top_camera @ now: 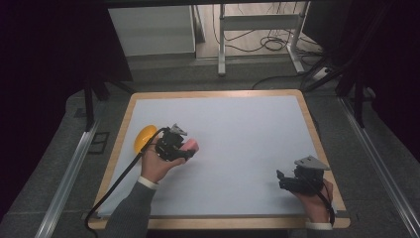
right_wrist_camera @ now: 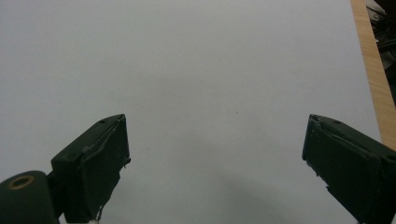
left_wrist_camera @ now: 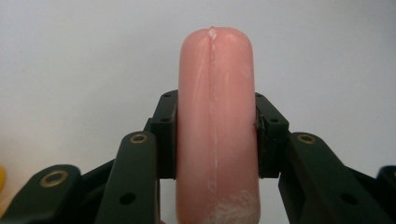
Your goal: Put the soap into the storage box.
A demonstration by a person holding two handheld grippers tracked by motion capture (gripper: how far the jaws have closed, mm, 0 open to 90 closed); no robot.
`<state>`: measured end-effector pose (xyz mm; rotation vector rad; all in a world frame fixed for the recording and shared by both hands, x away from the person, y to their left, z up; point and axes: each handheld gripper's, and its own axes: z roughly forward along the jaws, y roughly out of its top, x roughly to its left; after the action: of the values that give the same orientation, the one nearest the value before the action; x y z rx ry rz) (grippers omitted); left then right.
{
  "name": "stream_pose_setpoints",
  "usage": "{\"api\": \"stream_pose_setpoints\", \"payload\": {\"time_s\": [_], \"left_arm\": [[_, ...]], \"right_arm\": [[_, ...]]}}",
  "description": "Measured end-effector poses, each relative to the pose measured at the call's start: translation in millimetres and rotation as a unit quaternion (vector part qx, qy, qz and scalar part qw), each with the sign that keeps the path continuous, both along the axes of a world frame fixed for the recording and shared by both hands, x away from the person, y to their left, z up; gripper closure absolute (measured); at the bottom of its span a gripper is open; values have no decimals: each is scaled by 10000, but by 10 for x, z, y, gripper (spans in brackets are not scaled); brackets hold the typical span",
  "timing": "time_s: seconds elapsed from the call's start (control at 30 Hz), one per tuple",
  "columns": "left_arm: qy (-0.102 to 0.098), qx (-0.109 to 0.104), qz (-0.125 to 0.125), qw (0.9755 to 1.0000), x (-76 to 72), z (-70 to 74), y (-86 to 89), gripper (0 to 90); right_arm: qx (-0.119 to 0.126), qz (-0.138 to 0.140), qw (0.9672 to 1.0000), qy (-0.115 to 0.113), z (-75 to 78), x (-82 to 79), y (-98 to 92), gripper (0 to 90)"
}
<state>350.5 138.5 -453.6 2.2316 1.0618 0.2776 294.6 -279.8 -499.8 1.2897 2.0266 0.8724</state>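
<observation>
Nearest the person, the right gripper (top_camera: 285, 179) sits low over the pale sheet (top_camera: 237, 139) near the table's front right corner, its jaws spread wide with nothing between them; in the right gripper view only bare sheet lies ahead, and the wooden table edge (right_wrist_camera: 373, 74) runs close along the right side. The left gripper (top_camera: 184, 148), held in the left hand (top_camera: 156, 166), is farther in on the left side and pinches a pink sausage-shaped object (left_wrist_camera: 215, 126) between its jaws. The left gripper view shows a seam down the object's length and a whitish scuffed patch near its lower end, which the frame cuts off. Just behind the left gripper lies a yellow rounded object (top_camera: 144, 137), partly hidden and hard to identify. The middle and far sheet lie open.
</observation>
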Motion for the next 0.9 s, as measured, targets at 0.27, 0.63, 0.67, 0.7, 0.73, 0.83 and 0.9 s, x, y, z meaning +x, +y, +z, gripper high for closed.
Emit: {"api": "stream_pose_setpoints", "payload": {"time_s": [0.27,0.63,0.67,0.7,0.73,0.83,0.9], "left_arm": [[-48,-30,124,9999,-10,52,93,600],[-19,14,340,9994,14,82,263,600],[-19,-7,353,9994,13,81,274,600],[-40,-1,366,9993,11,83,286,600],[-43,-11,391,9992,8,83,290,601],[-46,39,424,9991,11,82,308,601],[-51,24,444,9990,20,91,340,600]], "right_arm": [[-9,4,10000,-26,-1,-1,2,72],[6,-11,10000,-37,-2,0,-2,73],[5,-11,10000,-34,-2,0,-3,73],[6,-10,10000,-31,-2,-1,-2,73],[6,-5,10000,-29,-3,-1,-1,73],[-10,46,10000,-33,-6,1,11,73],[-26,51,10000,-45,-3,-3,13,73]]}}
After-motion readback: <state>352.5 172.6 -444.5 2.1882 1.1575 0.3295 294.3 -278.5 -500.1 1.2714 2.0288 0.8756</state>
